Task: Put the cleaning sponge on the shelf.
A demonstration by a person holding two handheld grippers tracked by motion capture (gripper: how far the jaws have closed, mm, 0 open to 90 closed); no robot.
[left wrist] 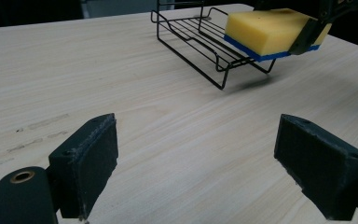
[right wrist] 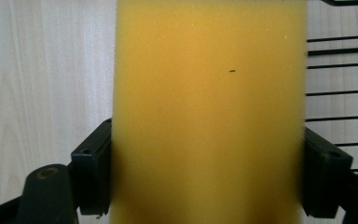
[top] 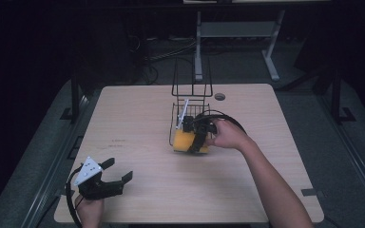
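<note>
A yellow sponge [top: 184, 141] with a blue underside hangs at the near end of a black wire rack [top: 191, 110] in the middle of the table. My right gripper [top: 199, 137] is shut on it from the right. In the right gripper view the sponge [right wrist: 209, 107] sits squeezed between both jaws, over the table and the rack's wires [right wrist: 340, 70]. In the left gripper view the sponge [left wrist: 272, 32] is held just above the rack [left wrist: 205, 39]. My left gripper [top: 119, 172] rests open at the table's near left corner, with its pads [left wrist: 86, 161] wide apart over bare wood.
The wooden table [top: 138, 128] has a round grommet hole [top: 220, 96] at the back, right of the rack's tall wire back. A desk frame [top: 237, 33] and cables lie on the dark floor beyond.
</note>
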